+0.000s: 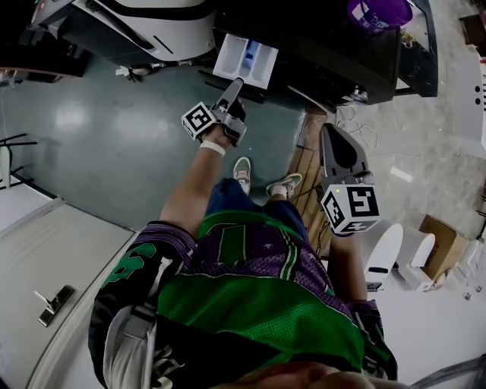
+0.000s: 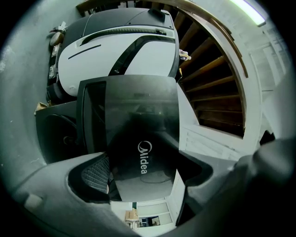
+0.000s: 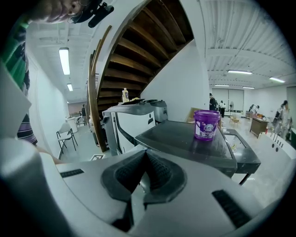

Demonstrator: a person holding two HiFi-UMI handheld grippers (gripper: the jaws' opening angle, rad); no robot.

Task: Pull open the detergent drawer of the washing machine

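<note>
**Drawer out, left jaws on its front – pull at or near its end**

The detergent drawer (image 1: 244,58) stands well out of the front of the dark washing machine (image 1: 334,53), toward the person. Its white and blue compartments are open to the head view. In the left gripper view the drawer's glossy dark front panel, with the Midea logo, fills the gap between the jaws, and the white tray shows below it.

The left gripper (image 1: 236,83) reaches in at arm's length with its jaws clamped across that front panel, one pad on each side edge. The grip looks real, though the contact on the far pad is hard to confirm.

The right gripper (image 3: 141,173) is held back beside the person's hip, well apart from the machine. Its jaws are pressed together with nothing between them, so it is idle.

A purple tub (image 1: 377,11) sits on the machine's top surface, clear of the drawer. A white appliance (image 1: 152,23) stands just beside the machine.

Judgement: this is the late pulling step, and most of the travel looks done. The next move needs either a last short straight pull along the drawer's rails to the stop, with no twist or lift, or opening the left jaws and backing off without nudging the drawer in.
</note>
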